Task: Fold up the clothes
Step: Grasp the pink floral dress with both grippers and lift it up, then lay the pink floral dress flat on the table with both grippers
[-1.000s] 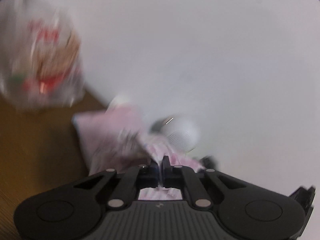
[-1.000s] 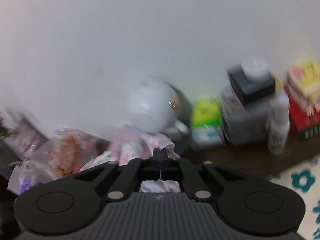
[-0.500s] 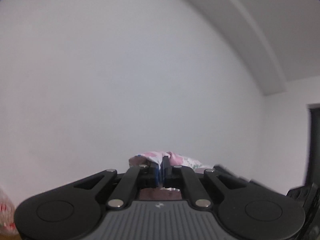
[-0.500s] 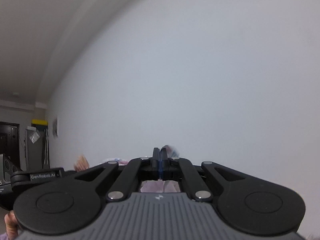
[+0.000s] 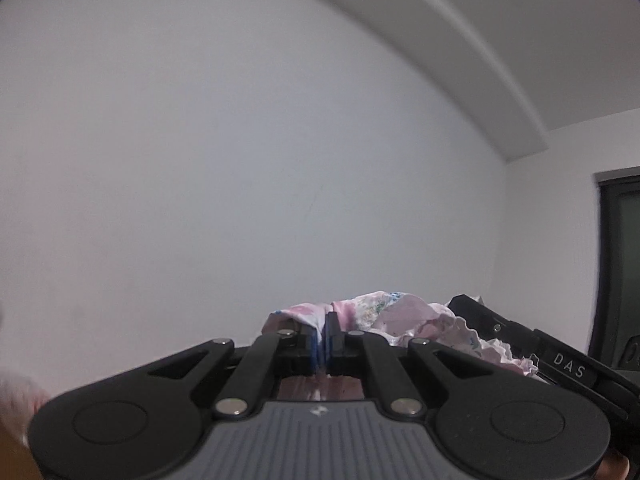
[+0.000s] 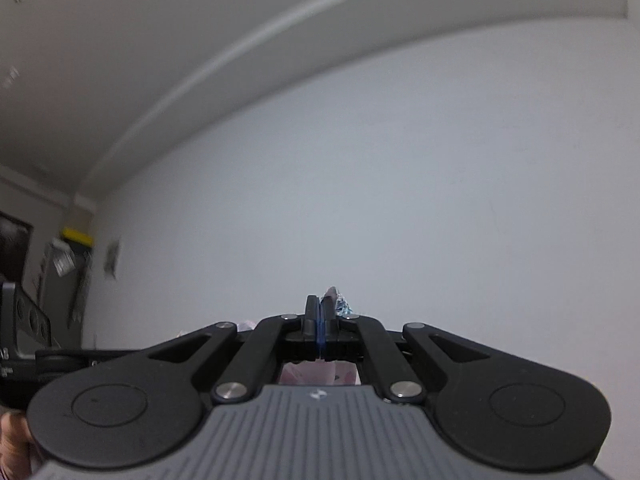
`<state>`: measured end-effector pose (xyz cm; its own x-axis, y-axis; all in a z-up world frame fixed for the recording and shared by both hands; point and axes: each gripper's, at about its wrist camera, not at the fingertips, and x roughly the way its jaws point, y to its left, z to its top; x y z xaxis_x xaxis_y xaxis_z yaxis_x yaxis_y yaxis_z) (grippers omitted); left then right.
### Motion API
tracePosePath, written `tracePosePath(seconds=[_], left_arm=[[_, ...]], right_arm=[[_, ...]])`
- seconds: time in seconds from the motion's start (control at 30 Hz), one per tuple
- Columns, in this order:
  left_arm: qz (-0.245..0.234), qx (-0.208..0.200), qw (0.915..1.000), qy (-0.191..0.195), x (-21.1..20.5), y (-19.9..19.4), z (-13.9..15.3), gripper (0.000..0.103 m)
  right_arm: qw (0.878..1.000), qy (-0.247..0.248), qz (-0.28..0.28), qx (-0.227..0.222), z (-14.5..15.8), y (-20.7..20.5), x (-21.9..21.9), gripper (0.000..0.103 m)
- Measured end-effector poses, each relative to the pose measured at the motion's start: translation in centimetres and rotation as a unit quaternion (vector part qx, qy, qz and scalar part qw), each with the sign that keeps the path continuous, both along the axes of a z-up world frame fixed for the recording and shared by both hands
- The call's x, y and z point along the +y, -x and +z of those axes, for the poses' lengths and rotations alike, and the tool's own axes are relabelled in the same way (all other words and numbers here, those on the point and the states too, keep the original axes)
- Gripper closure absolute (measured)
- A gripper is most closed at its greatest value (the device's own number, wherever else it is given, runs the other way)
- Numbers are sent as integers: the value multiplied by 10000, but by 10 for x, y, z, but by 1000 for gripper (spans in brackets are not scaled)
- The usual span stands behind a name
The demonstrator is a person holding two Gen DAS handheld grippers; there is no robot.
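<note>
Both cameras tilt up at the wall and ceiling. My left gripper point(image 5: 323, 326) is shut on a pink floral garment point(image 5: 404, 320), whose frilled edge bunches to the right of the fingers. The other gripper's black body point(image 5: 560, 356) shows at the right edge of that view. My right gripper point(image 6: 319, 312) is shut on the same pink floral garment point(image 6: 336, 304); only a small tuft pokes out past the fingertips, and more cloth shows below the jaws. The rest of the garment hangs out of sight.
A white wall point(image 5: 240, 160) fills both views, with a ceiling beam point(image 5: 460, 48) above. A dark door or window frame point(image 5: 620, 260) stands at the far right of the left view. Dim hallway fittings point(image 6: 60, 264) sit at the left of the right view.
Both grippers have swung up from the cluttered table to face wall and ceiling, lifting the garment with them. Since half a second ago they tilted slightly higher. Both stayed shut.
</note>
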<state>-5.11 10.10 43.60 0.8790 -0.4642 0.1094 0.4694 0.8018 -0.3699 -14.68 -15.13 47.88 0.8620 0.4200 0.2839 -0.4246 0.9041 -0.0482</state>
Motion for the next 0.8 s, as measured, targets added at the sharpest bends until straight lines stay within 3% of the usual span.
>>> tracePosePath(seconds=[0.1, 0.17, 0.2, 0.27, 0.3, 0.4, 0.47, 0.5, 0.57, 0.67, 0.73, 0.8], left_arm=[[71, 260, 9995, -135, -10, -5, -10, 101], [130, 569, 9973, -442, -26, -44, -33, 100], [139, 740, 9950, -656, -35, -66, -45, 95], [168, 1338, 9824, -1296, -59, -114, -85, 88], [258, 1691, 9726, -1575, -69, -135, -108, 81], [642, 2623, 9401, -2082, -78, -162, -183, 68], [348, 2702, 9372, -2178, -67, -146, -213, 64], [229, 2691, 9375, -2193, -59, -136, -224, 57], [322, 2678, 9392, -2123, -37, -115, -241, 45], [461, 2658, 9416, -2017, -5, -83, -266, 34], [563, 2662, 9419, -1967, 14, -62, -282, 34], [632, 2806, 9359, -2033, 16, -47, -299, 36]], right_arm=[[9984, 40, -256, 499, -22, -40, -6, 103], [9946, 28, -507, 902, -40, -79, -13, 103], [9917, -45, -632, 1121, -50, -101, -18, 103], [9797, -109, -1106, 1667, -81, -156, -24, 103], [9698, -46, -1381, 2010, -101, -185, -26, 98], [9234, 453, -1880, 3317, -173, -252, -28, 49], [9118, 645, -1769, 3649, -223, -255, -32, 43], [9106, 913, -1614, 3694, -250, -245, -30, 36], [9106, 1466, -1243, 3658, -288, -202, -6, 27], [9045, 1982, -620, 3724, -351, -163, 33, 26], [9015, 2016, -342, 3814, -391, -150, 52, 27], [9031, 1962, -14, 3820, -411, -128, 59, 28]])
